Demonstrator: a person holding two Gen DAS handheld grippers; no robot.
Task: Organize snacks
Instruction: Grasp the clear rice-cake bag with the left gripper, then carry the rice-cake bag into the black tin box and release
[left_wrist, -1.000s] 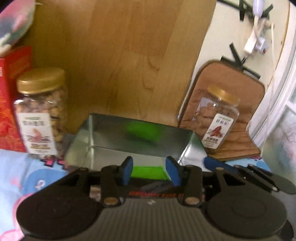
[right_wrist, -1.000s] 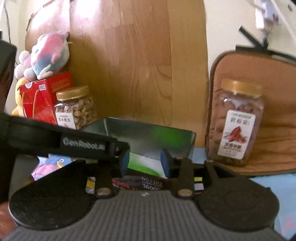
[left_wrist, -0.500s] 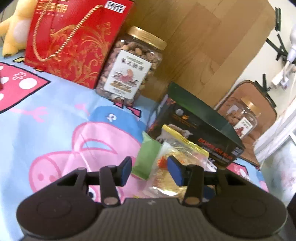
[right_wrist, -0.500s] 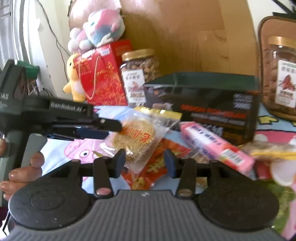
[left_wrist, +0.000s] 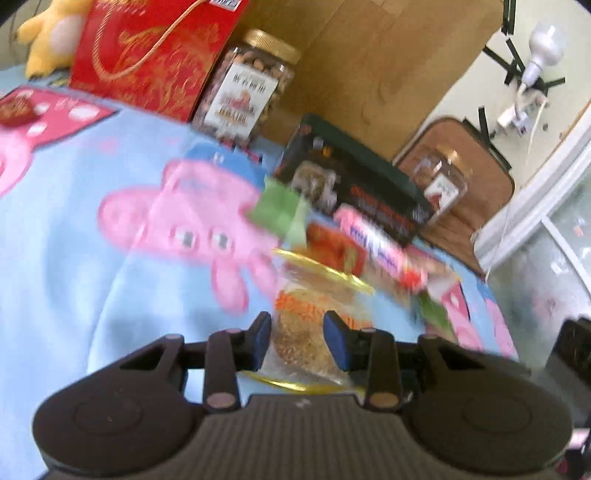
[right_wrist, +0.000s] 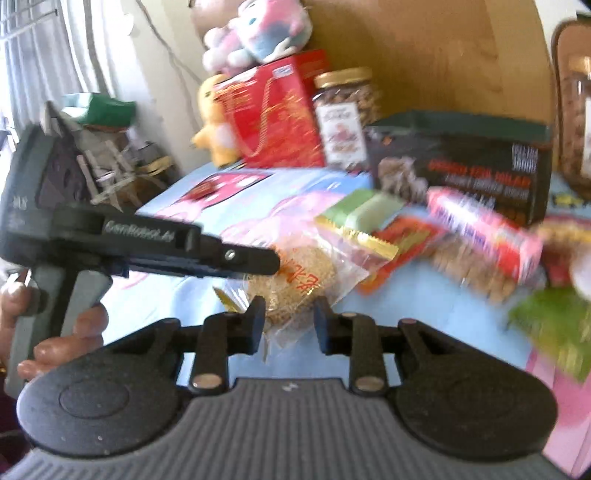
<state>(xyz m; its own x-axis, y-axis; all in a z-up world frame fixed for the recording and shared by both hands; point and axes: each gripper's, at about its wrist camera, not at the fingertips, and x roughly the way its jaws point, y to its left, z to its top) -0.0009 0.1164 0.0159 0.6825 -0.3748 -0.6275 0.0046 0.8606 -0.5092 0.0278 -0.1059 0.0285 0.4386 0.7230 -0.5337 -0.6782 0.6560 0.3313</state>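
Observation:
A clear bag with a round sesame cake (left_wrist: 306, 325) (right_wrist: 295, 273) lies on the blue cartoon cloth (left_wrist: 92, 258). My left gripper (left_wrist: 297, 339) is open and straddles the bag's near end; it also shows in the right wrist view (right_wrist: 255, 264), reaching the bag from the left. My right gripper (right_wrist: 288, 325) is open, low over the bag's near edge. Behind lie a green packet (left_wrist: 277, 210) (right_wrist: 365, 210), a red packet (left_wrist: 332, 247), a pink bar (left_wrist: 373, 243) (right_wrist: 484, 229) and the dark open box (left_wrist: 354, 188) (right_wrist: 461, 166).
A red gift box (left_wrist: 147, 55) (right_wrist: 273, 114), a nut jar (left_wrist: 247, 96) (right_wrist: 343, 114) and plush toys (right_wrist: 255, 33) stand at the back by a wooden board (left_wrist: 369, 66). A second jar (left_wrist: 439, 181) stands right on a brown mat. More packets (right_wrist: 554, 317) lie right.
Both grippers have pulled back from the box and dropped toward the sesame cake bag. The left gripper now straddles the bag, and the right has come closer to it.

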